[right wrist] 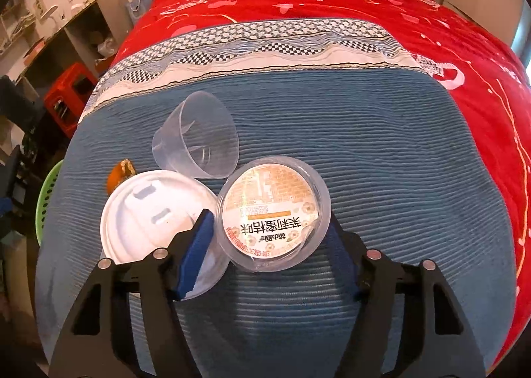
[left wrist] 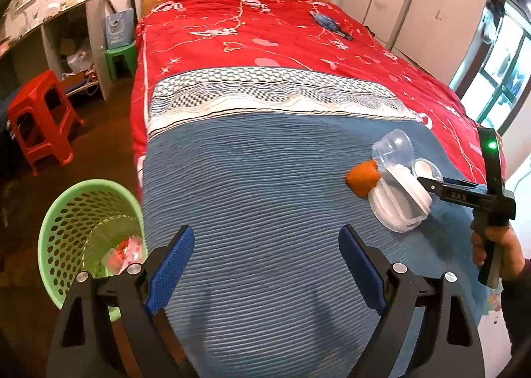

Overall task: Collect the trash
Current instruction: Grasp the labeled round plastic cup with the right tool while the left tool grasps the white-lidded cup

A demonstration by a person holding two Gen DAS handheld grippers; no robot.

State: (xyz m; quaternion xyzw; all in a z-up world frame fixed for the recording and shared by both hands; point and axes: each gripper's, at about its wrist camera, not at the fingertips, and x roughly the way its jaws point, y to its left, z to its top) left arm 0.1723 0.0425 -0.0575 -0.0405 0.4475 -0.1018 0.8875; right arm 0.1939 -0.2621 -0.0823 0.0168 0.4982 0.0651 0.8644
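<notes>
Four trash pieces: two cups [right wrist: 199, 135], one lid [right wrist: 146, 212], one peel [right wrist: 119, 172].

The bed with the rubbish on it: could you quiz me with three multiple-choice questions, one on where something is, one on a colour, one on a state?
1. Where is the green basket?
A. on the bed
B. on the floor beside the bed
C. on the red stool

2. What colour is the blanket under the rubbish?
A. blue
B. yellow
C. black

3. How does the clear cup lie?
A. upright
B. on its side
C. stacked in the labelled cup

Answers: 1 B, it stands on the floor at the bed's corner; 2 A, ribbed blue fabric; 3 B, its mouth faces sideways beside the labelled cup.
</notes>
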